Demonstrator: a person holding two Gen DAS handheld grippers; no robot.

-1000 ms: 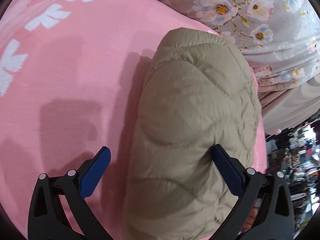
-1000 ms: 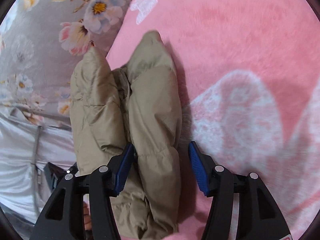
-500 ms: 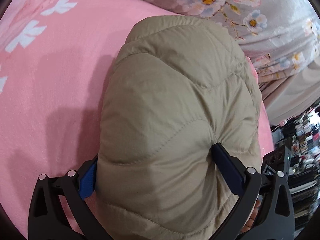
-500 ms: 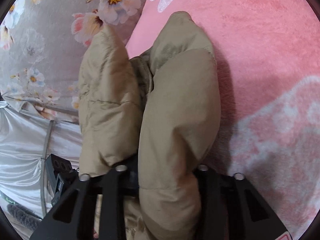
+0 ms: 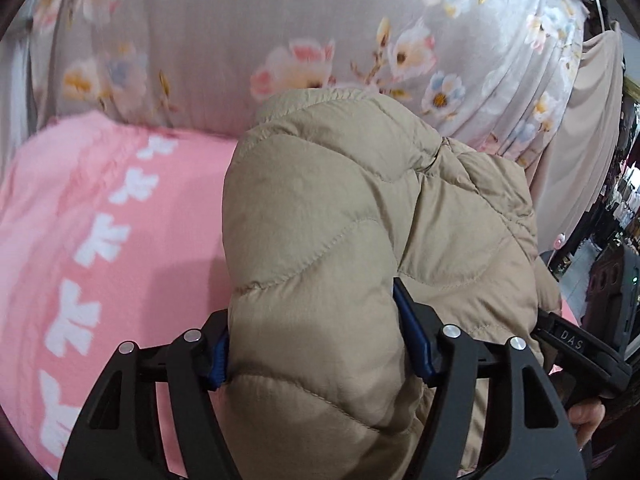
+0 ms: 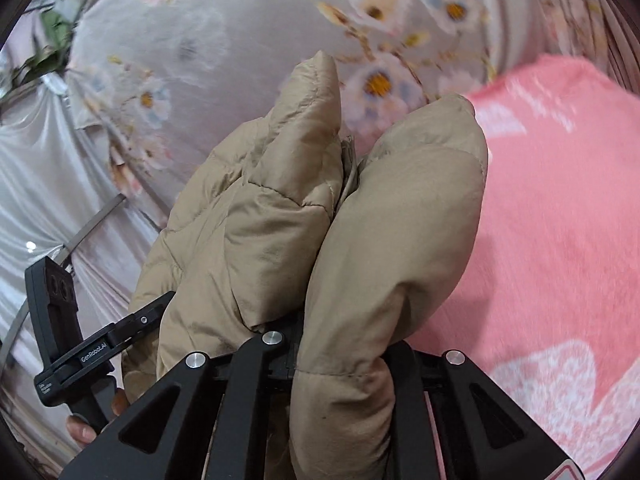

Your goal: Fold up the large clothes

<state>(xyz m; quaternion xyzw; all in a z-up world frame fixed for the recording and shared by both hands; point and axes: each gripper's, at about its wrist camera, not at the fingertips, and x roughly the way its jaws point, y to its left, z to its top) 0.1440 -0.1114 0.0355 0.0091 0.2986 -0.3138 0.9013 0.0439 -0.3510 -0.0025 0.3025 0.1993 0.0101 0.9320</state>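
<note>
A beige quilted puffer jacket [image 5: 340, 208] is bunched up and raised above the pink blanket [image 5: 100, 208]. My left gripper [image 5: 316, 344] has its blue pads [image 5: 414, 340] pressed into a thick puffy fold of the jacket, and its jaws are still closing. In the right wrist view, my right gripper [image 6: 340, 344] is pinched tight on another fold of the jacket [image 6: 260, 232], its jaws also still closing; its pads are buried in the fabric. The jacket's two lobes stick up ahead of the right gripper.
Grey floral fabric [image 5: 200, 60] [image 6: 240, 40] hangs behind the pink blanket [image 6: 560, 220]. Silvery drapery [image 6: 48, 200] is at the left. The other gripper's black body [image 5: 576, 348] [image 6: 80, 352] and the person's fingers [image 6: 80, 432] show at the frame edges. Cluttered shelves [image 5: 624, 208] stand far right.
Both grippers have closed on the jacket, which lay on the blanket a second ago, and have lifted it. Both views have tilted up toward the floral fabric.
</note>
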